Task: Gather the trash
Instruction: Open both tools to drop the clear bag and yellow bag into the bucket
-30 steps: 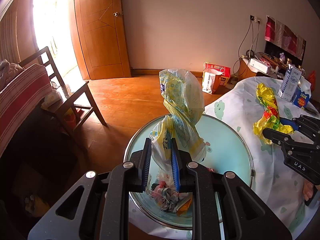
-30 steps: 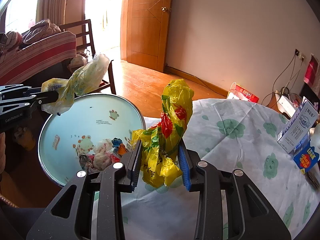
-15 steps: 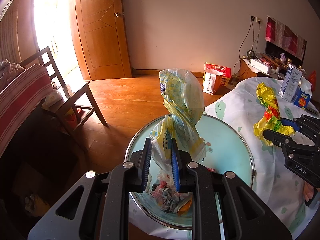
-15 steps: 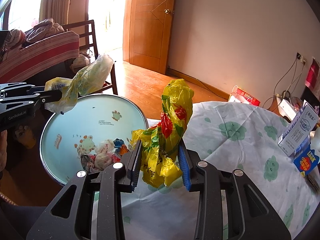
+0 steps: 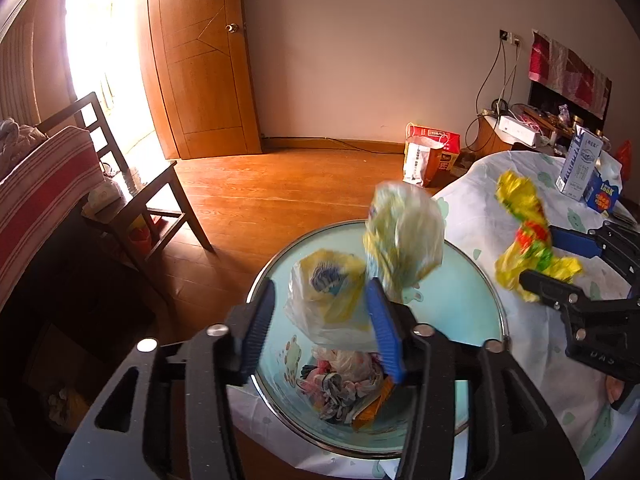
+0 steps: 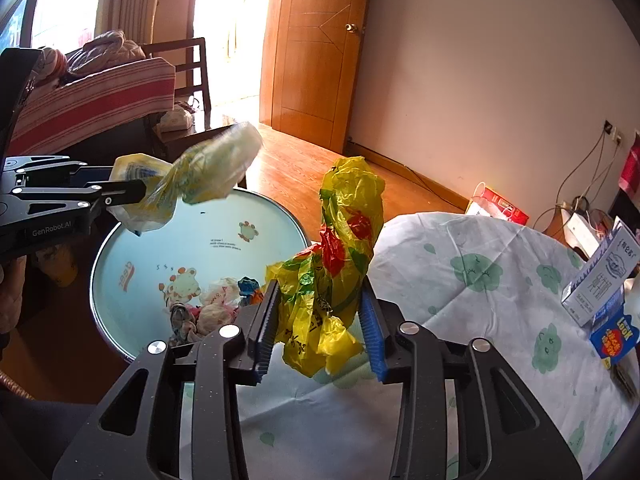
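Observation:
My left gripper hangs over a light-blue enamel basin, and its jaws are opening. A pale yellow-and-white plastic bag sits loosely between the blue pads; its blurred top tips to the right. My right gripper is over the table edge beside the basin, its jaws opening too. A crumpled yellow bag with red and green print stands loosely between them. Crumpled wrappers lie in the basin. Each wrist view shows the other gripper: left gripper, right gripper.
The table wears a white cloth with green prints. A milk carton and a blue box stand at its right. A wooden chair, a striped sofa and a red paper bag on the floor surround it.
Both pairs of jaws have spread apart. The pale bag has slipped loose and its top has swung to the right. The yellow bag has loosened between the right pads.

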{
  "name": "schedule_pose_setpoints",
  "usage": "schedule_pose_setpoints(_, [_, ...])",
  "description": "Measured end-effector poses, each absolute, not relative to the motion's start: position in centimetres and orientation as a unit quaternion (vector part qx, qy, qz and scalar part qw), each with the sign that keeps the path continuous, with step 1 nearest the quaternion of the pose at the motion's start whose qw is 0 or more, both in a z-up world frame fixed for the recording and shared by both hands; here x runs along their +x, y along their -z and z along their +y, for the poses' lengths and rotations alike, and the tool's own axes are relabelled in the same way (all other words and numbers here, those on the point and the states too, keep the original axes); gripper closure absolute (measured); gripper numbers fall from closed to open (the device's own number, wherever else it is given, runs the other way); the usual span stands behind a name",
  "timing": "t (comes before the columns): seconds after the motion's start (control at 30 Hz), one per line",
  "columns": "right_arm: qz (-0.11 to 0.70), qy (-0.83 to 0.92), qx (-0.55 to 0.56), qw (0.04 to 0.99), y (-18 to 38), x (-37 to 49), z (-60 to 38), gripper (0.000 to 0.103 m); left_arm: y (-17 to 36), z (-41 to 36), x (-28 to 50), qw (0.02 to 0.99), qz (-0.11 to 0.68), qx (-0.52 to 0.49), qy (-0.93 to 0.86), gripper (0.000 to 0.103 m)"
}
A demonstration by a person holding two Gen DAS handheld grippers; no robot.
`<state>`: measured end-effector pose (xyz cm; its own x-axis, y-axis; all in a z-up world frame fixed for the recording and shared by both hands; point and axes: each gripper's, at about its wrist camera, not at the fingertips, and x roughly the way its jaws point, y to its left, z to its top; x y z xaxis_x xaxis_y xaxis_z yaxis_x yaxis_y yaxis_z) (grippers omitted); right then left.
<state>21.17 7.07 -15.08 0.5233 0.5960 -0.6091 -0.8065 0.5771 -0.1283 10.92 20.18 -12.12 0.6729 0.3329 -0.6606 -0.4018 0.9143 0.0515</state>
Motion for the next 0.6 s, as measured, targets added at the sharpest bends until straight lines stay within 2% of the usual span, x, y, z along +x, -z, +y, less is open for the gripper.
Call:
schedule_pose_setpoints(0.03, [0.259, -0.418, -0.196, 0.849, 15.0, 21.2, 6.8, 0.039, 12.1, 20.1, 10.9, 0.914, 0.350, -0.049, -0.202, 0.042])
schedule_pose_setpoints(0.1, [0.256, -0.421, -0.188, 0.850, 14.9, 21.3, 6.6, 0.038, 12.0, 19.9, 10.9, 0.914, 0.350, -0.047, -0.200, 0.038])
schedule_pose_setpoints(0.17, [0.250, -0.419, -0.181, 0.854, 14.8, 21.1, 6.3, 0.038, 11.9, 19.9, 10.8, 0.915, 0.345, -0.048, -0.204, 0.027])
schedule_pose_setpoints(0.3, [0.231, -0.412, -0.161, 0.867, 14.5, 20.7, 5.5, 0.033, 11.5, 20.1, 10.6, 0.916, 0.337, -0.051, -0.210, 0.023])
schedule_pose_setpoints(0.37, [0.223, -0.405, -0.146, 0.875, 14.3, 20.5, 4.9, 0.033, 11.2, 20.1, 10.5, 0.918, 0.331, -0.052, -0.213, 0.016])
schedule_pose_setpoints(0.6, [0.211, -0.381, -0.113, 0.893, 13.7, 20.6, 3.6, 0.030, 10.3, 19.7, 10.3, 0.922, 0.319, -0.045, -0.216, 0.015])
